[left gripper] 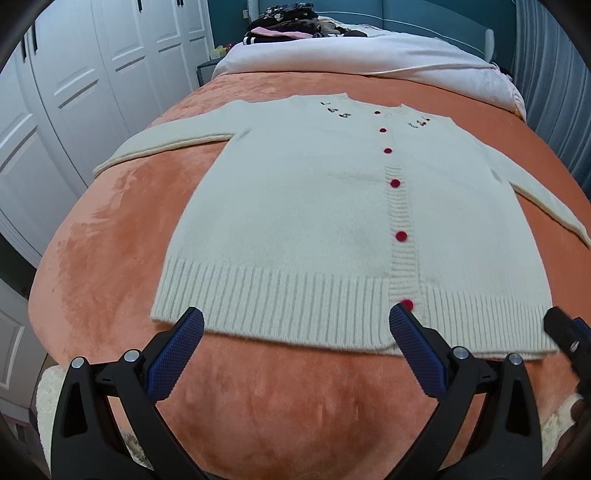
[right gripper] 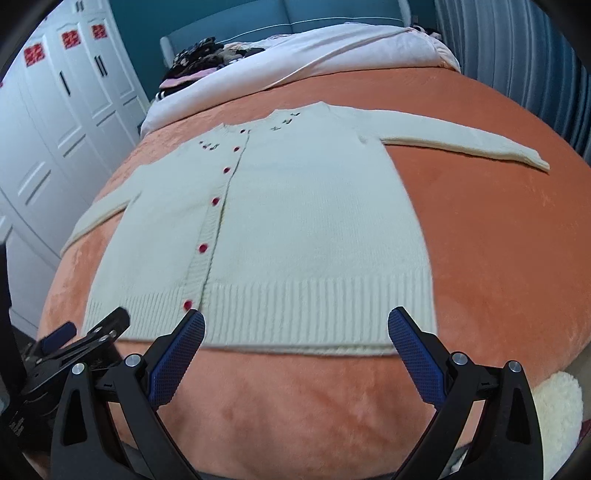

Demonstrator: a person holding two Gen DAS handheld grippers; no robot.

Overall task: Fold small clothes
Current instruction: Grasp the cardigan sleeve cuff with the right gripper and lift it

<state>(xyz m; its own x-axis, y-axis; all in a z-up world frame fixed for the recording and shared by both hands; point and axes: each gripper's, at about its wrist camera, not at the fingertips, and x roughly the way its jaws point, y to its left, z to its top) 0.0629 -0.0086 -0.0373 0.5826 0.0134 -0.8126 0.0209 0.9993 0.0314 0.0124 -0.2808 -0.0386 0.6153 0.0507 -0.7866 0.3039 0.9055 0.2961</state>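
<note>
Left gripper spread wide, nothing between its blue pads, tips poised at the ribbed hem of the cream cardigan; right gripper likewise agape and empty at the same hem, further along it. Cardigan lies flat and buttoned just ahead of both, red buttons running away from the tips, sleeves out to either side on the orange blanket. Beyond it a white duvet, dark clothes pile, white wardrobe doors off left.
</note>
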